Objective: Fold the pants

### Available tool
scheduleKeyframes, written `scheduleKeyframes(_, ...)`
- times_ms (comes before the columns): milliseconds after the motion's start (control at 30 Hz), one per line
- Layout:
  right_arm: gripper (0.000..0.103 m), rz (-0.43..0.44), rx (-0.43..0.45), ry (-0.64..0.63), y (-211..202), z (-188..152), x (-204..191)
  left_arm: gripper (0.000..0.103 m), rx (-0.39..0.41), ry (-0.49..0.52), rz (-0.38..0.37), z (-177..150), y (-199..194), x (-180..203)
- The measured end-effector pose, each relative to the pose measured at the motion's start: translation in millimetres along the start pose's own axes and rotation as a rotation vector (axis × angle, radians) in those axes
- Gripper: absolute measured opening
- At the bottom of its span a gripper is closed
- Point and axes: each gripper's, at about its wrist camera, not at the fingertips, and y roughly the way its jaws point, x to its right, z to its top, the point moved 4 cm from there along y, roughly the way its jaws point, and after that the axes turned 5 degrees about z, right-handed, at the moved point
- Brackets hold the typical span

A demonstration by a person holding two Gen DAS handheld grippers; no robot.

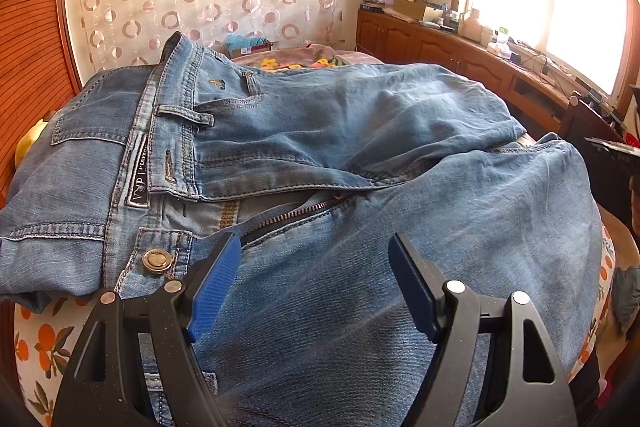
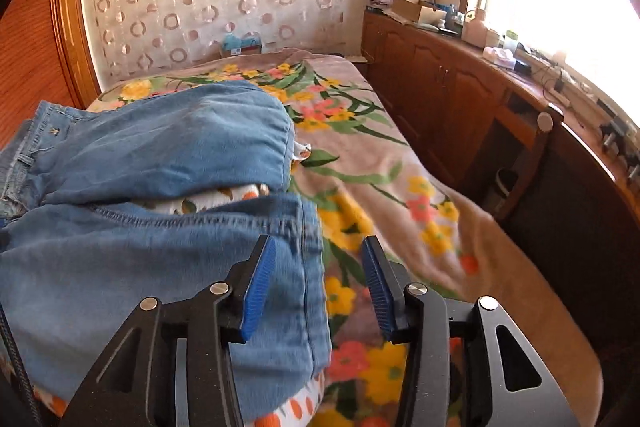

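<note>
Wide-open and holding nothing, left gripper (image 1: 316, 247) hovers over blue jeans (image 1: 360, 155), whose zipper (image 1: 292, 215) lies just beyond its fingertips. Right gripper (image 2: 320, 251), jaws parted and empty, straddles the jeans' (image 2: 160, 147) hem edge above a floral blanket (image 2: 380, 163).

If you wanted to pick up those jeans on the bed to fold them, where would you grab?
Probably the waistband of the jeans, coming in from that open end. It is a thick, stitched edge lying exposed with the fly unzipped, so a finger could slip under it. The leg fabric is flat and offers no edge.
</note>
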Motion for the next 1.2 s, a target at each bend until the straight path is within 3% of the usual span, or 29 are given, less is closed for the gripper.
scheduleKeyframes(500, 0.052, 0.157, -0.045, 0.079, -40.9, -47.1, 19.2, 0.077, -0.005, 0.003, 0.006, -0.6, 0.9, 0.4)
scheduleKeyframes(967, 0.052, 0.196, -0.063, 0.138, -30.8, -34.4, 31.7, 0.077, -0.011, 0.005, 0.01, -2.3, 1.2, -0.2)
scheduleKeyframes(1167, 0.009, 0.14, -0.043, 0.065, -26.2, -32.8, 8.2, 0.077, -0.012, 0.006, 0.01, -1.9, 1.6, 0.1)
scheduleKeyframes(1200, 0.007, 0.132, -0.035, 0.049, -27.7, -30.4, 6.3, 0.077, -0.012, 0.006, 0.01, -1.8, 1.6, 0.1)
